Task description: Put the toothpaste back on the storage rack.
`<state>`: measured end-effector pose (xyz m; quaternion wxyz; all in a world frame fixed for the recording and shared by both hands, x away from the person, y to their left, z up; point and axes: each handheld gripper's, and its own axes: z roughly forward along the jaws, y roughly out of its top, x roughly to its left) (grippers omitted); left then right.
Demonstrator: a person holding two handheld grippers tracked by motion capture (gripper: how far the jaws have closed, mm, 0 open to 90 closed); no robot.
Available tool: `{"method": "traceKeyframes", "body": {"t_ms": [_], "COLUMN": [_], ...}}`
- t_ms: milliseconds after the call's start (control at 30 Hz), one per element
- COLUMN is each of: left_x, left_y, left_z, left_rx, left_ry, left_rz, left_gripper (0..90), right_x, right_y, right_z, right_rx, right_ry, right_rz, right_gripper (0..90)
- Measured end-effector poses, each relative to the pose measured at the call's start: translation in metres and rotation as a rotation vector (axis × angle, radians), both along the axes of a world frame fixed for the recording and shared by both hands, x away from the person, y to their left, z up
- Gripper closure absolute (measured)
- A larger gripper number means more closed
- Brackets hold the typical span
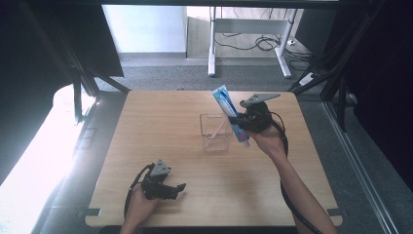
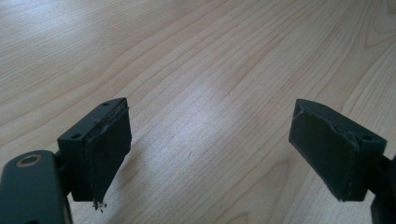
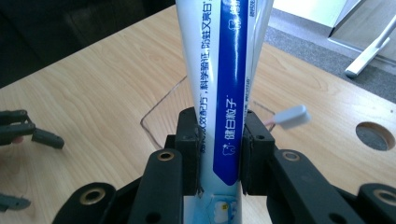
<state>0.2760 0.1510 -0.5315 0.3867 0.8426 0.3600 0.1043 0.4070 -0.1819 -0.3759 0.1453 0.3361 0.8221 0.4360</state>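
A white and blue toothpaste tube (image 1: 229, 111) is held tilted over the right rim of a clear plastic cup (image 1: 208, 140), with my right gripper (image 1: 239, 122) shut on its lower part. In the right gripper view the tube (image 3: 223, 88) rises between the two jaws, gripper (image 3: 219, 149), and a toothbrush head (image 3: 292, 115) sticks out just behind. A pink toothbrush (image 1: 218, 128) leans inside the cup. My left gripper (image 1: 179, 191) rests low near the table's front left, open with bare wood between its pads (image 2: 109, 149).
The wooden table (image 1: 160, 122) carries the cup at its middle. A round hole (image 3: 375, 135) sits in the tabletop near its edge. Beyond the far edge stand a desk frame (image 1: 248, 44) and floor cables (image 1: 265, 43).
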Motion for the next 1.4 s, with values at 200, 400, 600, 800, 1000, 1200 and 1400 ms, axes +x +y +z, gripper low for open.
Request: {"method": "traceKeyframes", "body": {"t_ms": [200,400,600,800,1000,1200,1400], "left_x": [0.000,0.000,0.000,0.000,0.000,0.000,0.000], "left_y": [0.000,0.000,0.001,0.001,0.000,0.000,0.000], "left_z": [0.000,0.000,0.000,0.000,0.000,-0.001,-0.001], "left_rx": [0.000,-0.003,-0.006,-0.009,-0.007,-0.006,0.003], "left_ry": [0.000,0.000,0.001,0.004,0.004,0.005,0.005], "left_rz": [-0.002,-0.002,-0.002,-0.002,-0.002,-0.005,-0.012], "left_gripper": [13.3,13.3,13.3,13.4,13.4,13.3,13.4], "right_x": [0.007,0.015,0.023,0.030,0.037,0.044,0.051], "right_y": [0.006,0.015,0.025,0.035,0.045,0.053,0.059], "right_z": [0.005,0.007,0.007,0.008,0.005,-0.002,-0.011], "right_rx": [0.013,0.028,0.038,0.042,0.044,0.046,0.039], "right_ry": [-0.008,-0.014,-0.023,-0.034,-0.046,-0.044,-0.044], "right_rz": [0.002,0.004,0.006,0.010,0.010,0.007,0.004], "right_gripper": [73.0,73.1,73.1,73.1,73.0,73.1,73.0]}}
